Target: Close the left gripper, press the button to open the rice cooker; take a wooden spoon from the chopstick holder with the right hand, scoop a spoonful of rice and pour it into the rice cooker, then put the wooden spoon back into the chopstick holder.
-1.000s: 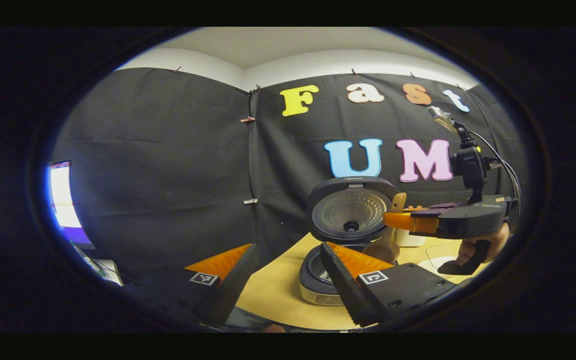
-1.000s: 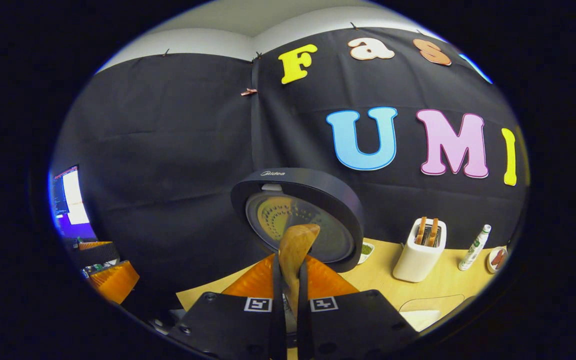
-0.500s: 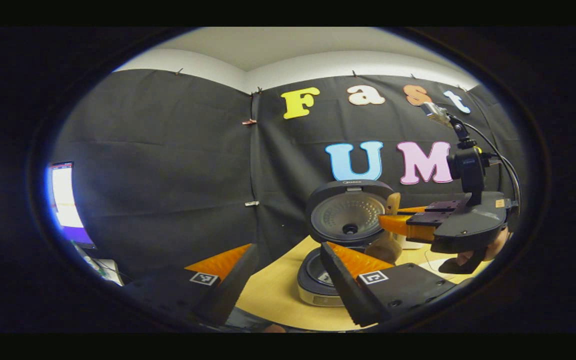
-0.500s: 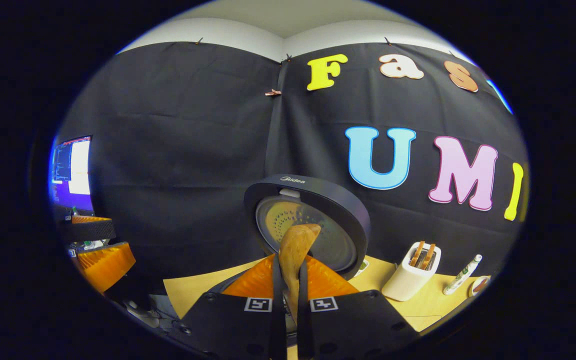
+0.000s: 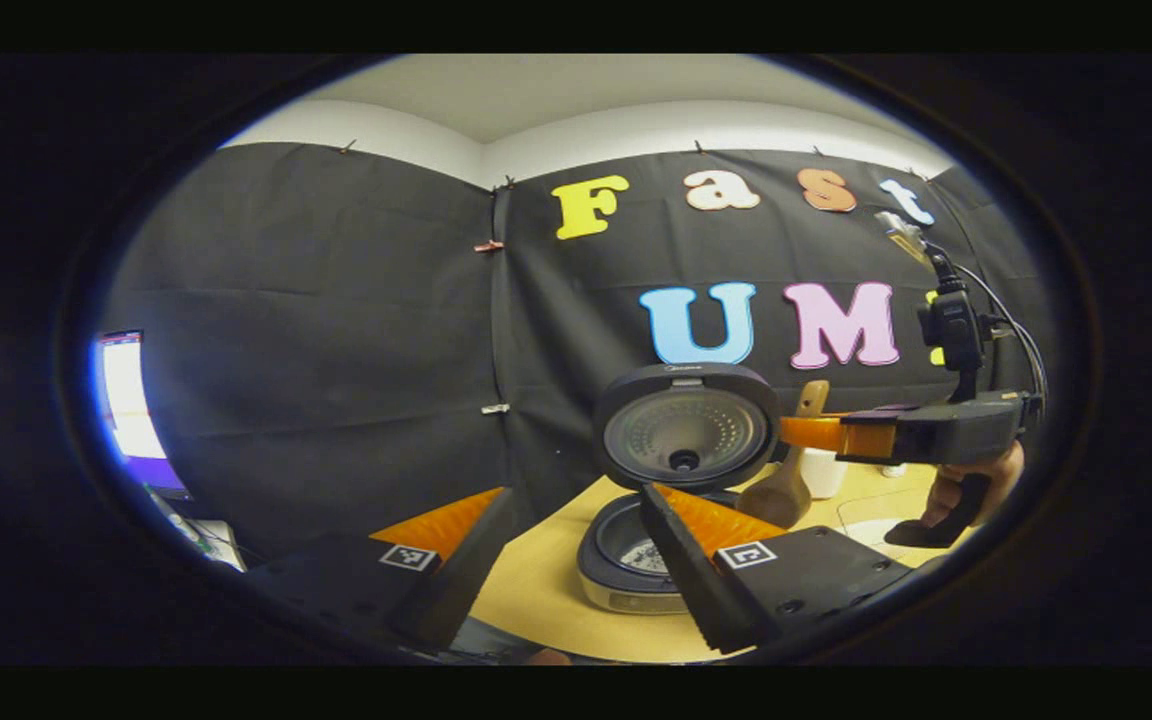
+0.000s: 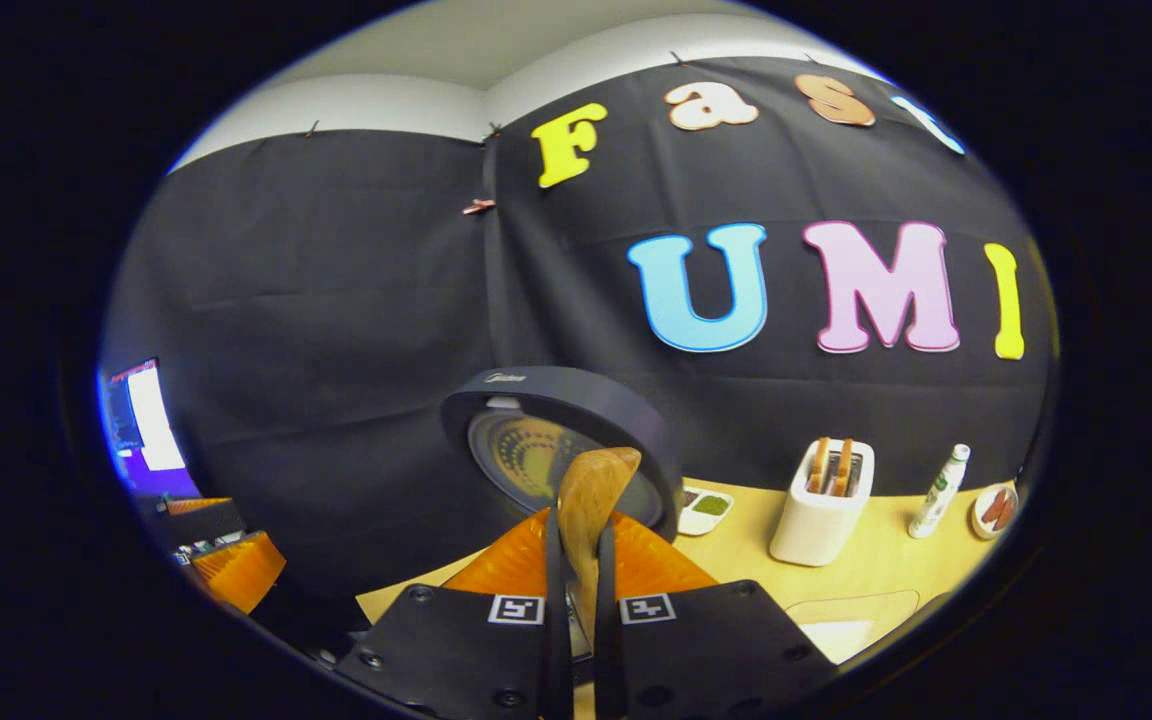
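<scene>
Both handheld grippers are dark wedge-shaped blocks: the left gripper (image 5: 576, 520) and right gripper (image 6: 576, 560) carry square black-and-white markers and round screws; a camera mast (image 5: 951, 320) with black cables tops the right one.

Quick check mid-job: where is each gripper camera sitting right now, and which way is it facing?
Left gripper view: rides the left gripper, facing the open rice cooker; shows the right gripper holding the wooden spoon, and a hand.
Right gripper view: rides the right gripper, facing the cooker's lid and toaster.
Shared: cooker, spoon, table.
</scene>
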Demonstrator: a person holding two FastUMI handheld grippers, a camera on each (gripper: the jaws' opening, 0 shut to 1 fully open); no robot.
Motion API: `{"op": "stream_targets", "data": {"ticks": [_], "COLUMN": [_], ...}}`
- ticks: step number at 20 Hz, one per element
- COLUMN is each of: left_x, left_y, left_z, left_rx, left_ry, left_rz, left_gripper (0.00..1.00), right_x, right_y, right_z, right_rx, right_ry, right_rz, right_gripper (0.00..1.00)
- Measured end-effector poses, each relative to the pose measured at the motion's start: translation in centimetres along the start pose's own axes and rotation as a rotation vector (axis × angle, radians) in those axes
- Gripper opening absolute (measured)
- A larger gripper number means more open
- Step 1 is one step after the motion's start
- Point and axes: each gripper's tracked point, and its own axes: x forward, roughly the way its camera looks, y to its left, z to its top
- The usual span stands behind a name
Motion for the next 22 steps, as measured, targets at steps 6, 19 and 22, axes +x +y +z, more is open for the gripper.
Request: {"op": "stream_targets", "data": {"ticks": [6,19,22], "left_x": [0.2,0.7,0.8], "left_y": [-5.2,-12.9,-13.5], "left_z": [1.6,2.7,3.0], "left_rx": [0.015,0.050,0.055], "left_ry": [-0.020,-0.022,-0.021], "left_rz": [-0.065,-0.116,-0.104], "left_gripper": [0.87,0.87,0.87], "right_x": [-4.1,-14.3,-15.8], "right_y": [-9.8,-29.3,-32.6], "right_z": [1.4,2.9,2.5], "right_rx": [0.047,0.022,0.044], "right_ry": [-0.025,-0.041,-0.033], "right_rz": [-0.164,-0.464,-0.512], "right_gripper": [0.12,0.12,0.12]}}
